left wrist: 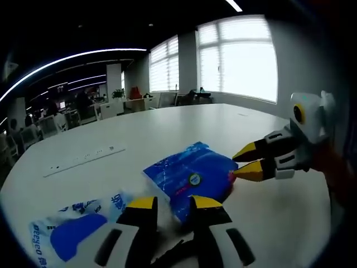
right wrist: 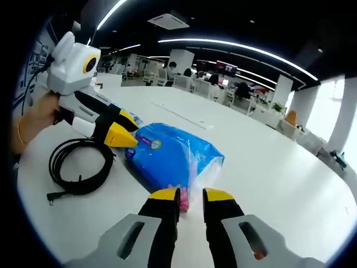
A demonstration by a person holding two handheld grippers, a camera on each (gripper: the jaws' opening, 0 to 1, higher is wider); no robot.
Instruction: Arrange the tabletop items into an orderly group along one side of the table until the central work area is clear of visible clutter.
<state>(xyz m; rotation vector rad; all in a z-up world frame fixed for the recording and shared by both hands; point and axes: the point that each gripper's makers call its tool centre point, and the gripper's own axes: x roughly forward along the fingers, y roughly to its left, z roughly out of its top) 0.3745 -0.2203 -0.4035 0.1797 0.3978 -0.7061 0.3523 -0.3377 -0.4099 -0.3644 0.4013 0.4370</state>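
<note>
Both tongs, left (left wrist: 172, 202) and right (right wrist: 191, 194), stand slightly parted at opposite ends of the blue packet (right wrist: 167, 156), gripping nothing; the slick wrapper may slip when pinched.

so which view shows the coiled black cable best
The right gripper view: the coiled black cable lies whole on the white table, beside the blue plastic packet. In the left gripper view only a dark strand of the cable peeks between that gripper's own jaws.

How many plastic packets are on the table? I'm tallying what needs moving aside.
2. A blue packet lies mid-table between the left gripper and right gripper. A white-and-blue packet lies at the table's near edge, beside the left gripper. Others may be out of view.
</note>
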